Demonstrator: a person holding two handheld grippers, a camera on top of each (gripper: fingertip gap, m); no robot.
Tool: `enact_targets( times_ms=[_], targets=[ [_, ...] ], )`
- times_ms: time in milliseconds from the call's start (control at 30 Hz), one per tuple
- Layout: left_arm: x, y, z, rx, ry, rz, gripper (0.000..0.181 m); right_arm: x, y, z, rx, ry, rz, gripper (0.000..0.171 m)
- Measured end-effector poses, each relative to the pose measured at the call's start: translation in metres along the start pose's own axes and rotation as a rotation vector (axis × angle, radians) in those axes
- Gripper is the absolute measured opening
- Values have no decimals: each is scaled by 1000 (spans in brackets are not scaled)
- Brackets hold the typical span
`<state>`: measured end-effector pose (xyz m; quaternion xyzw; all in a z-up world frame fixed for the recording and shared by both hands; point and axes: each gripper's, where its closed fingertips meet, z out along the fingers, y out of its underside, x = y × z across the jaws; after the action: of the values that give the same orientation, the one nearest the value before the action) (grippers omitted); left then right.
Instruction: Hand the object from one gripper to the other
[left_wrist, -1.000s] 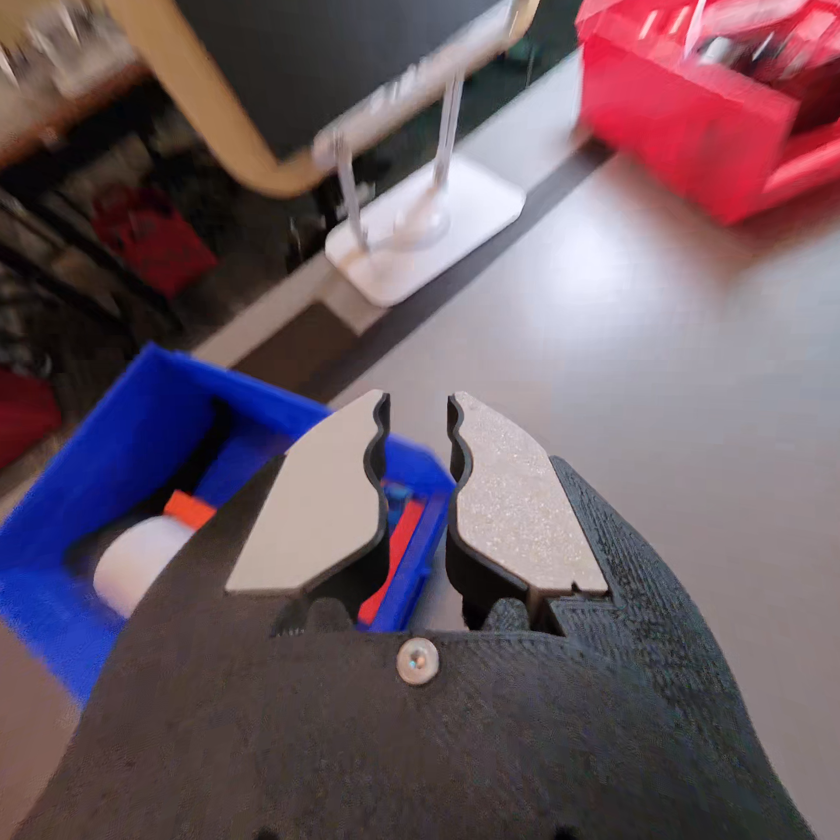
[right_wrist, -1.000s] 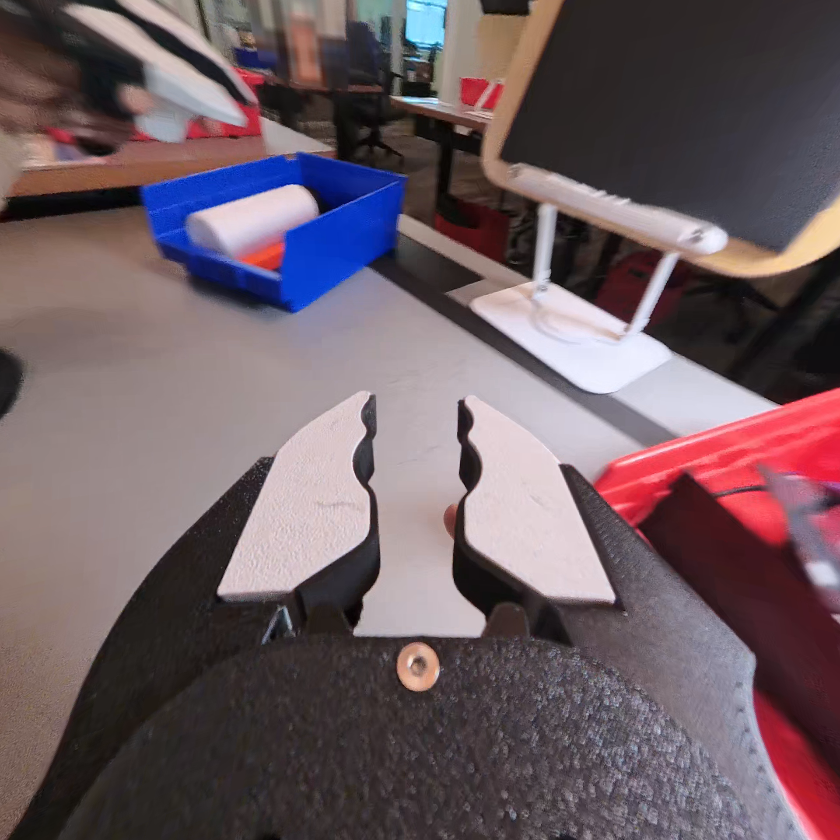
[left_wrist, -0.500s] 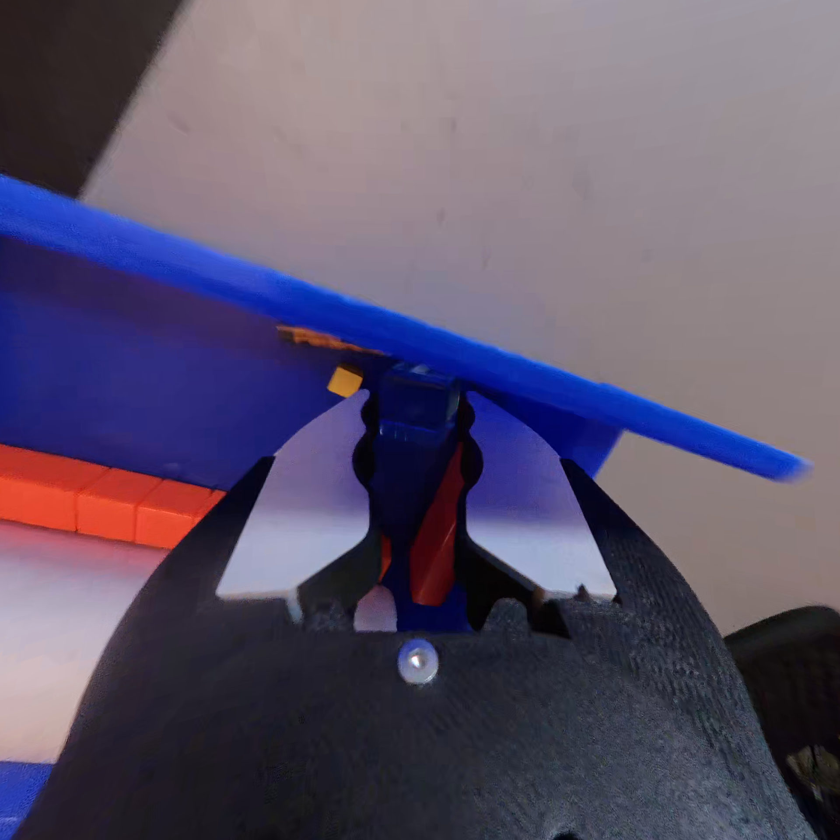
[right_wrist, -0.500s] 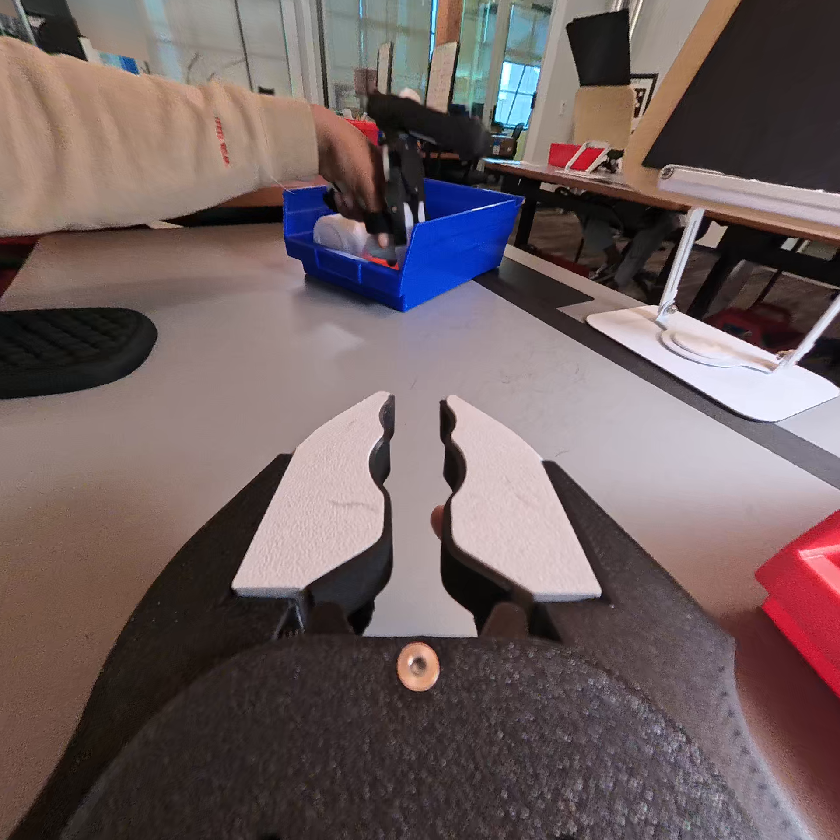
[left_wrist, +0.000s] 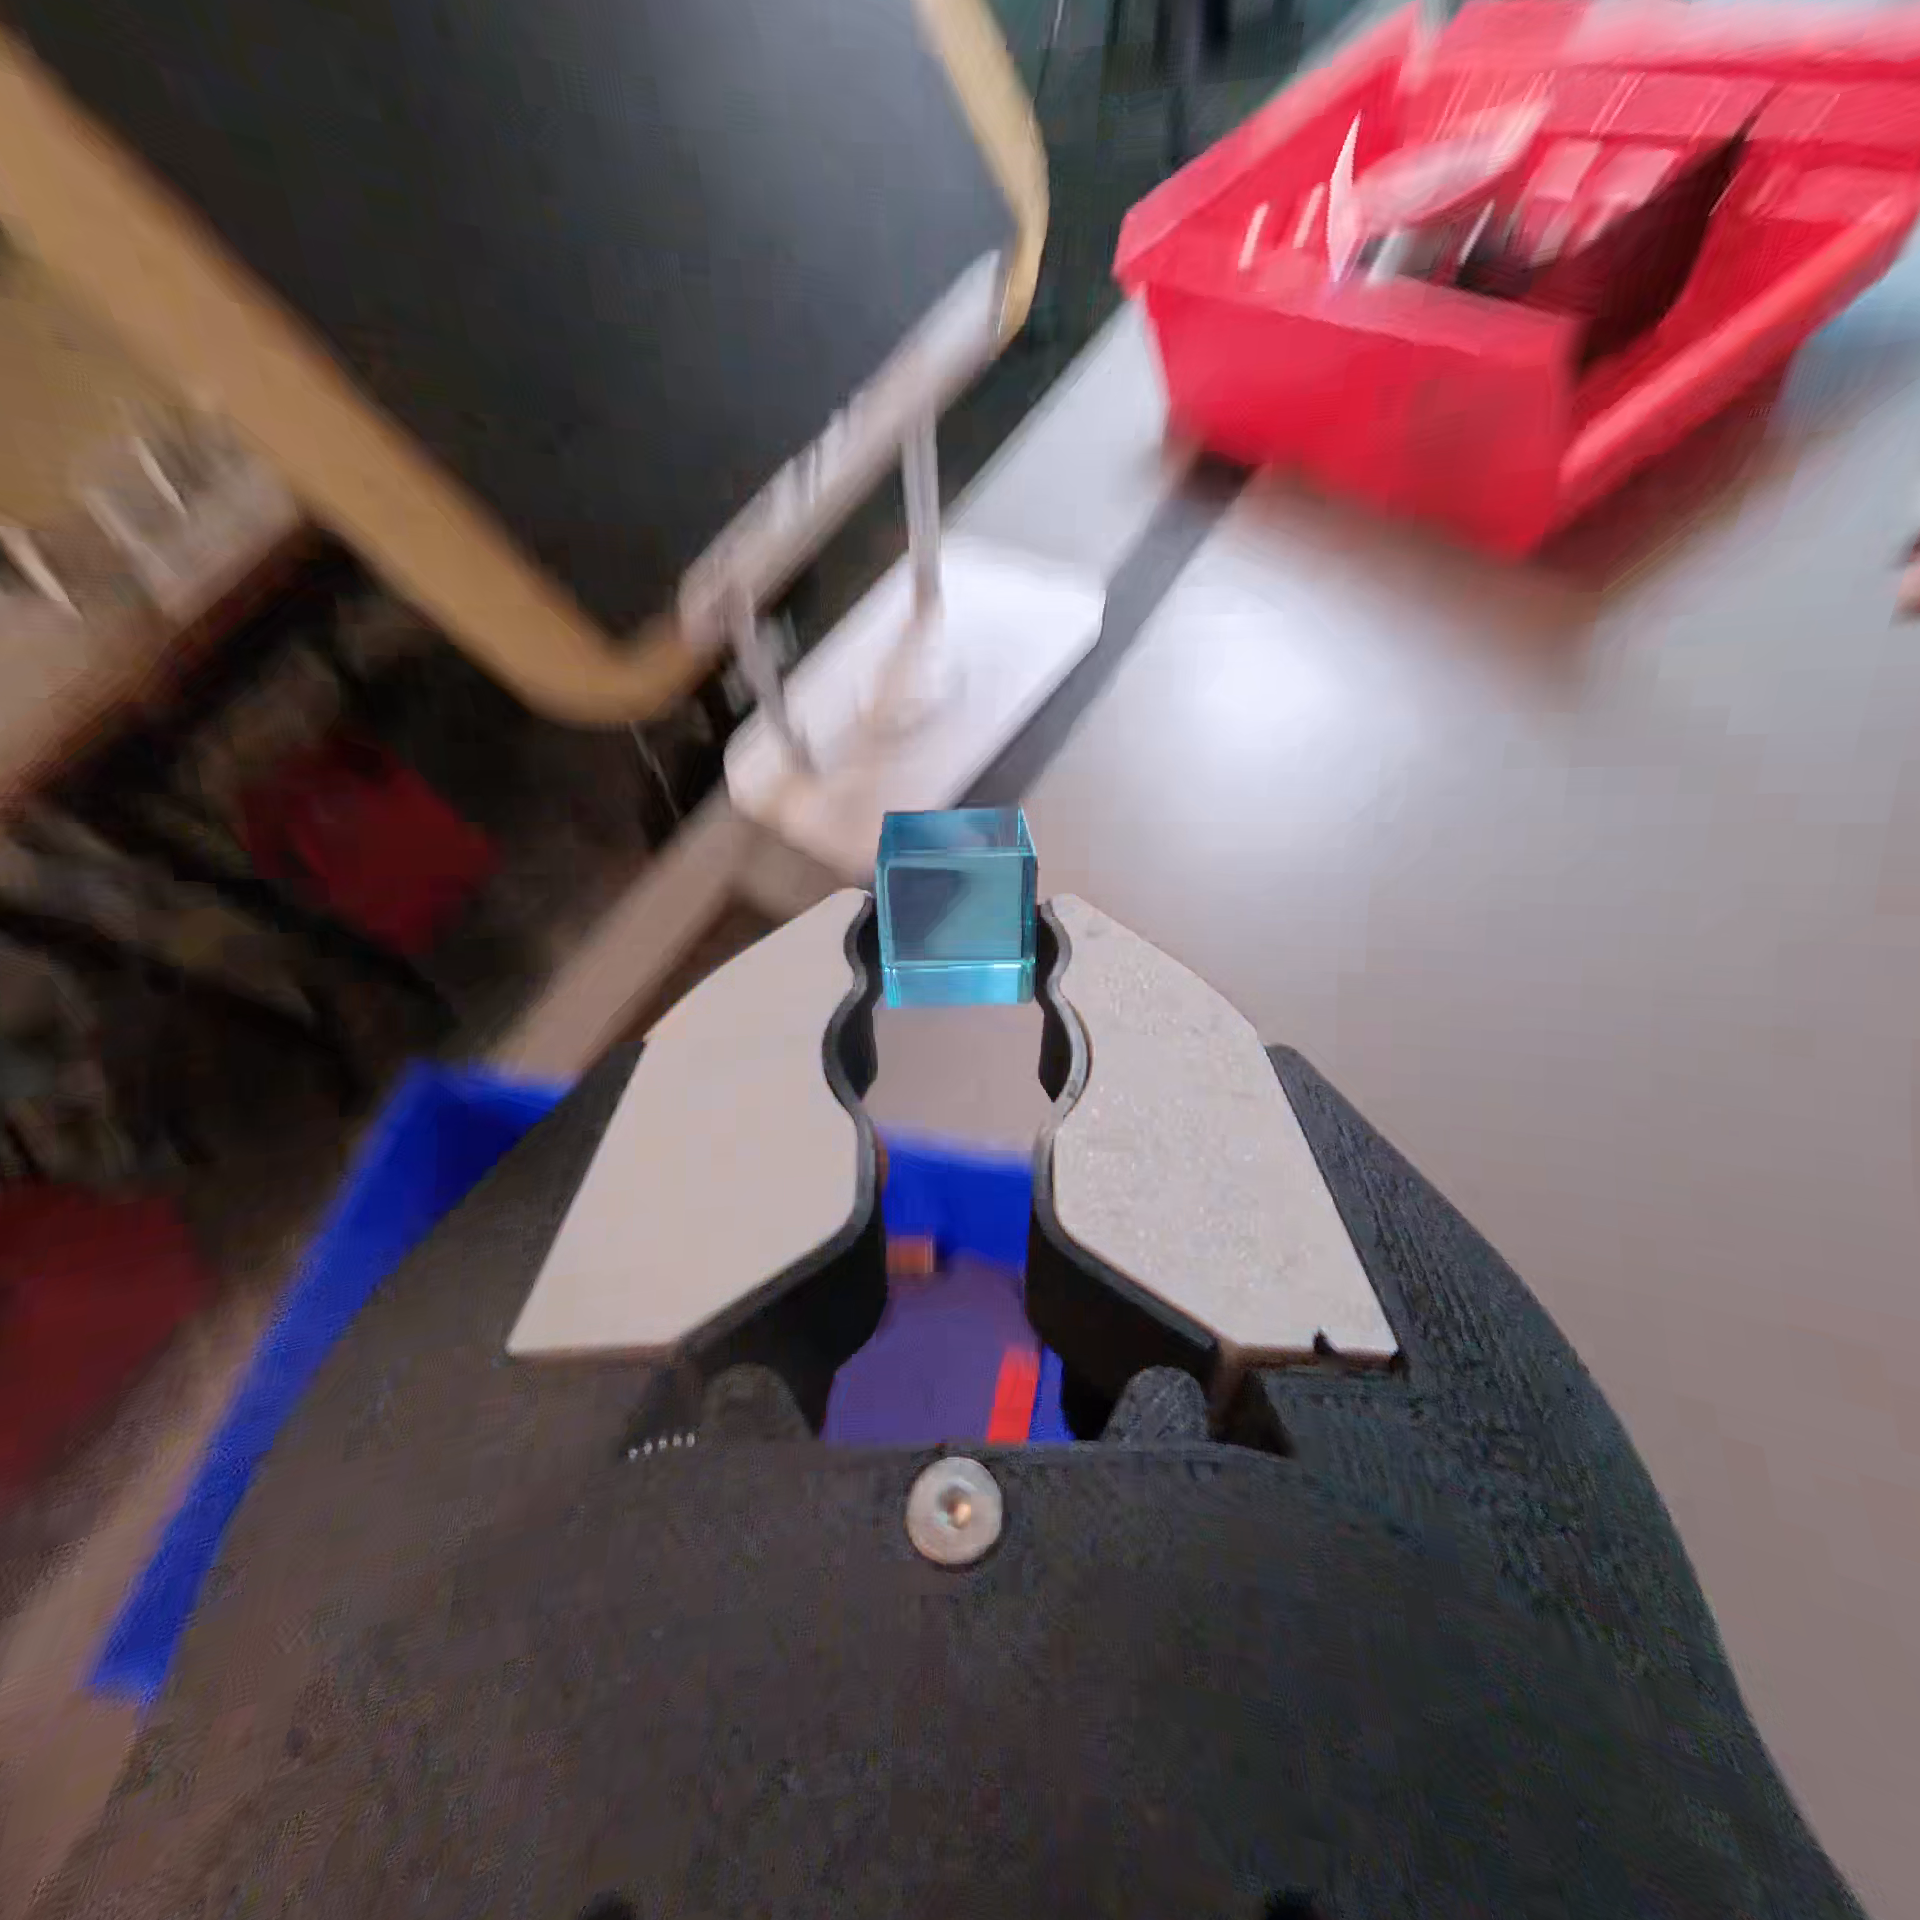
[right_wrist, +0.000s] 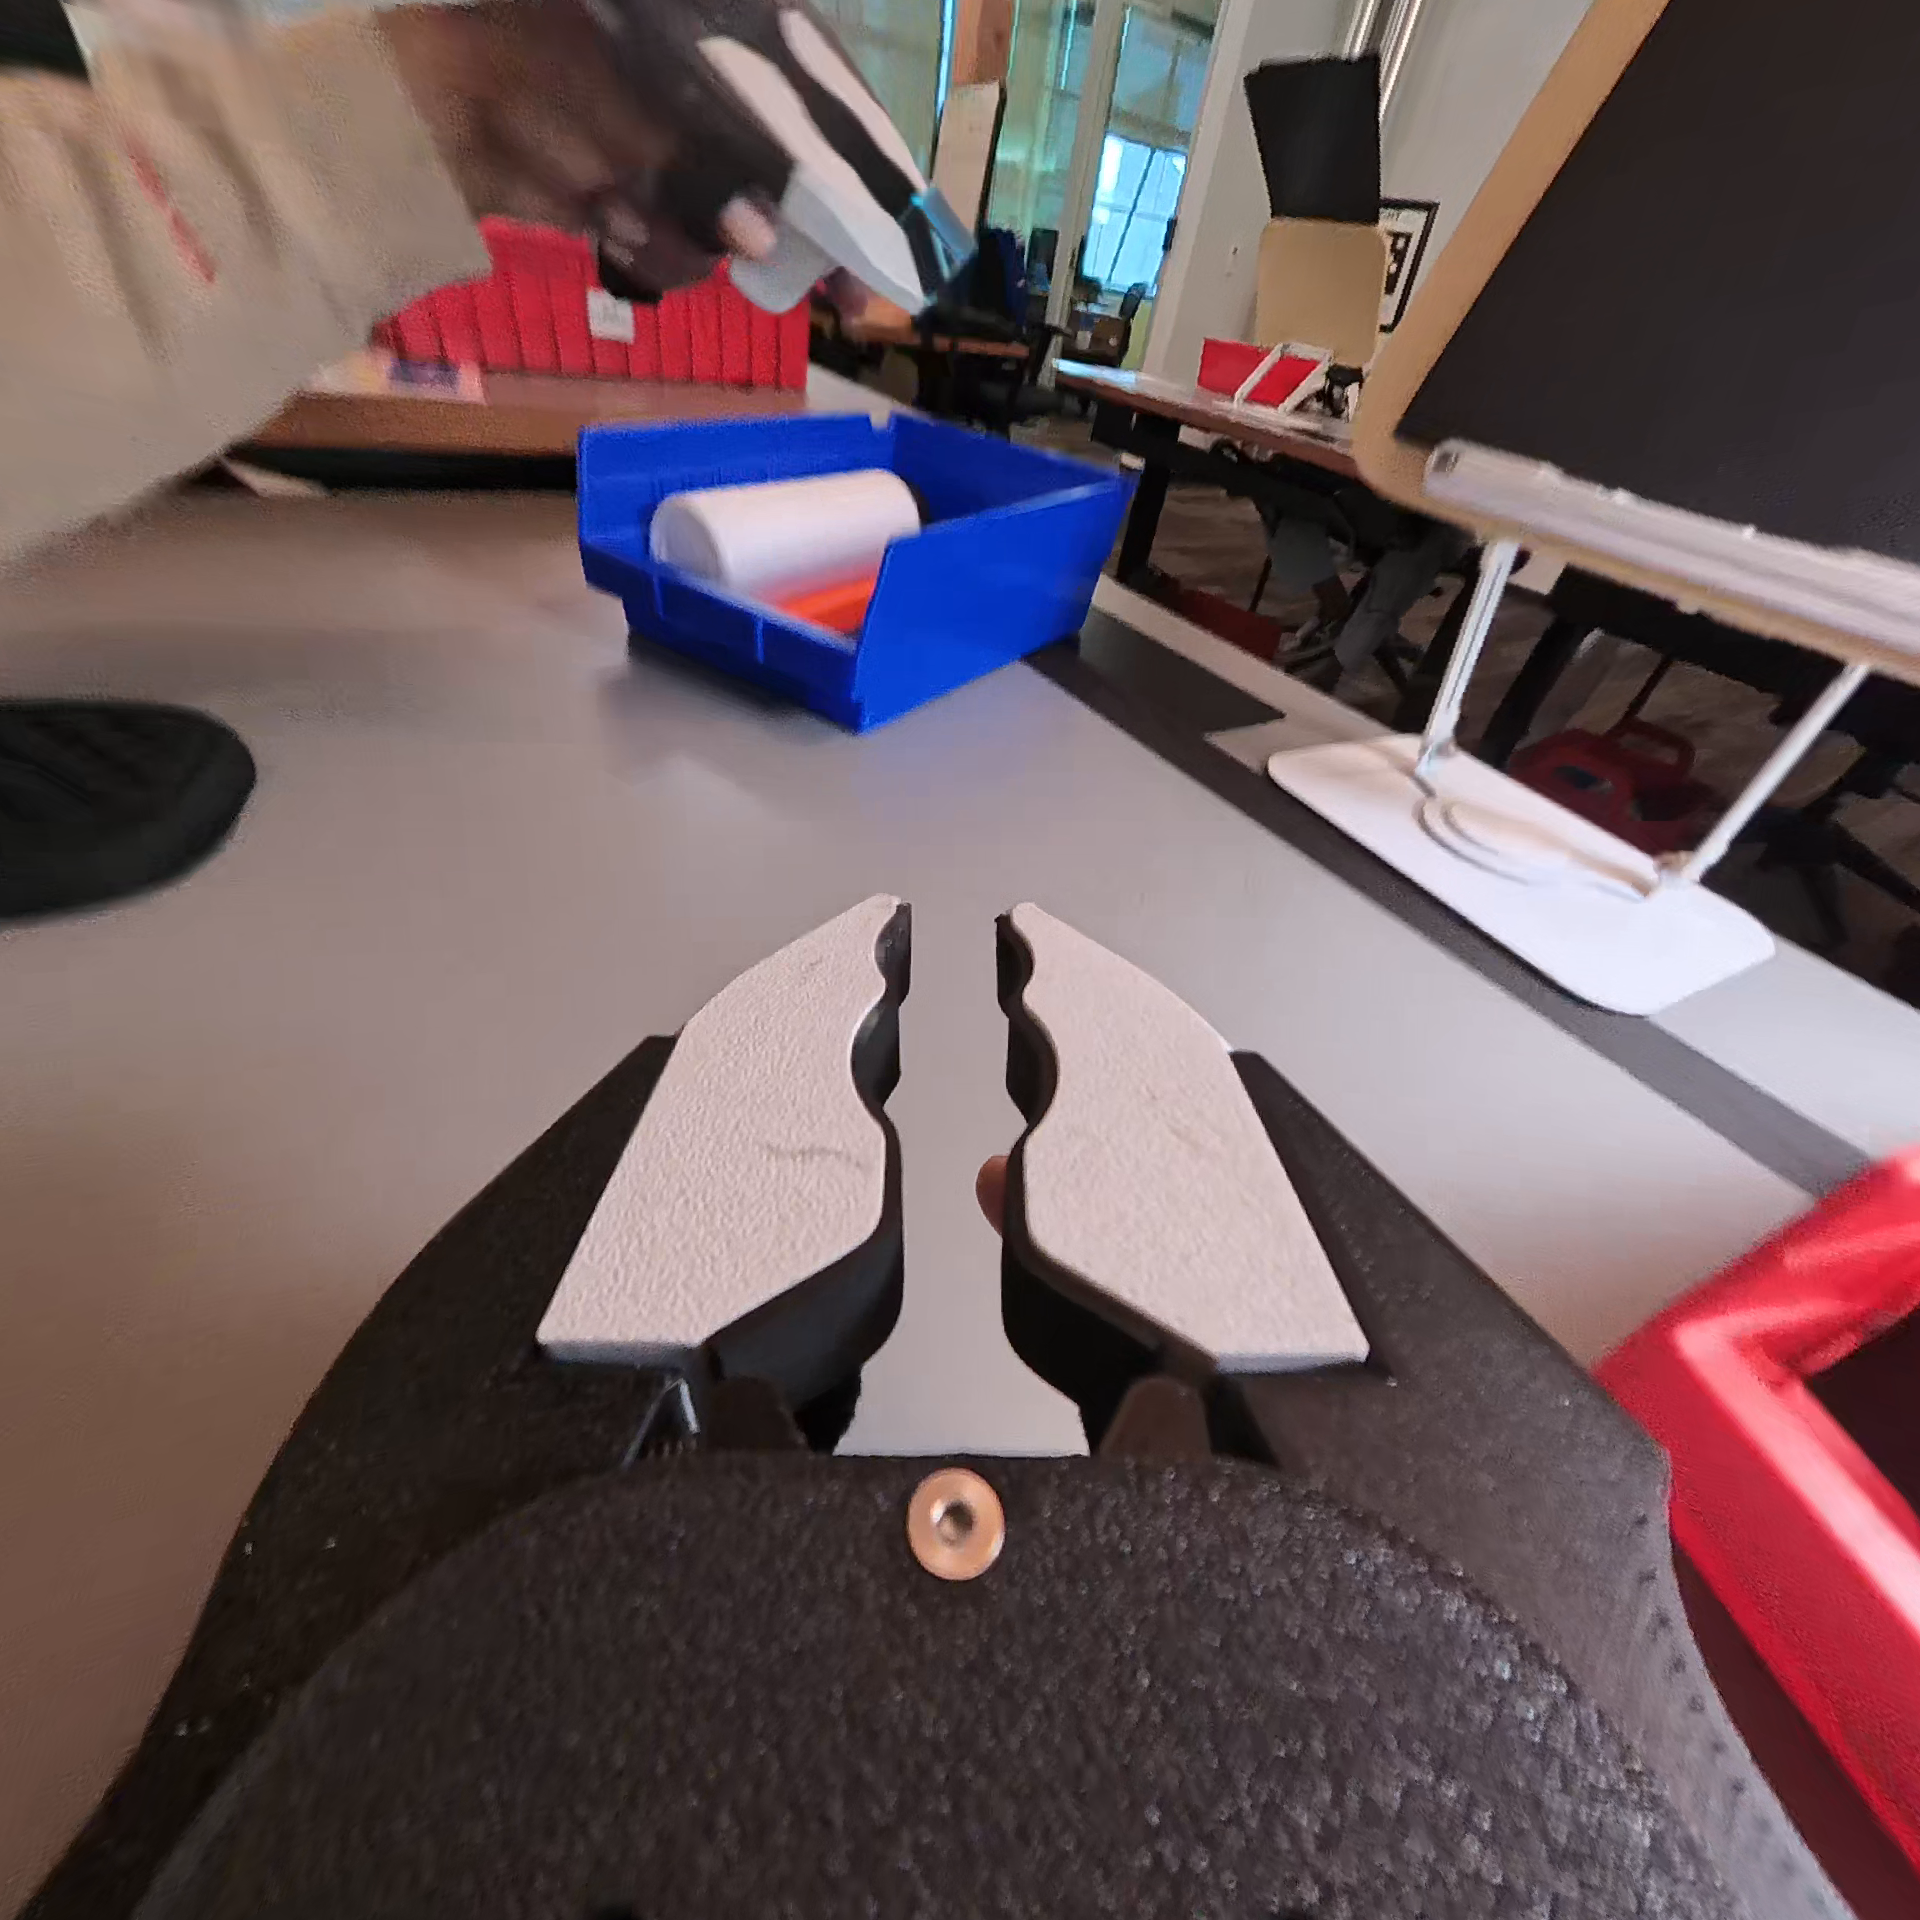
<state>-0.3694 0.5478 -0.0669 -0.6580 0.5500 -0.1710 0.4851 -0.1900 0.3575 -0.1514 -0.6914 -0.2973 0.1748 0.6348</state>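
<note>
Small translucent blue cube pinched at the tips of the left hand-held gripper, raised above the grey counter. Right hand-held gripper, jaws slightly parted and empty, lies low; the cube sits up and to its left.

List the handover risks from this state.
1. The left claw pinches the clear blue cube only at its very fingertips; a jolt could likely pop it out.
2. The right claw shows just a narrow gap, probably too tight for the cube unless it widens.
3. The cube is in the air above the grey table, so a slip means a drop.
</note>
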Motion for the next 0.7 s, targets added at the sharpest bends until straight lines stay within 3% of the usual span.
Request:
enact_targets(
  times_ms=[33,167,233,300,433,500,533,700],
  targets=[
    [17,-29,-8,123,-26,68,28,2,-15,6,22,-14,22,17],
    [80,-118,-19,448,-163,228,28,5,-115,28,183,-115,164,36],
    [103,-144,-18,538,-252,309,27,8,-162,30,259,-128,217,42],
    [126,-154,-15,577,-298,390,28,12,-183,31,264,-99,219,50],
    [161,-146,0,593,-324,525,28,-1,-162,38,162,-105,175,48],
    [165,-139,9,565,-347,592,28,-2,-154,38,173,-104,119,27],
    [167,-137,10,573,-339,596,28,-2,-151,38,167,-110,79,26],
    [173,-132,4,652,-43,376,26,1,-151,27,158,-131,-45,26]
  ],
)
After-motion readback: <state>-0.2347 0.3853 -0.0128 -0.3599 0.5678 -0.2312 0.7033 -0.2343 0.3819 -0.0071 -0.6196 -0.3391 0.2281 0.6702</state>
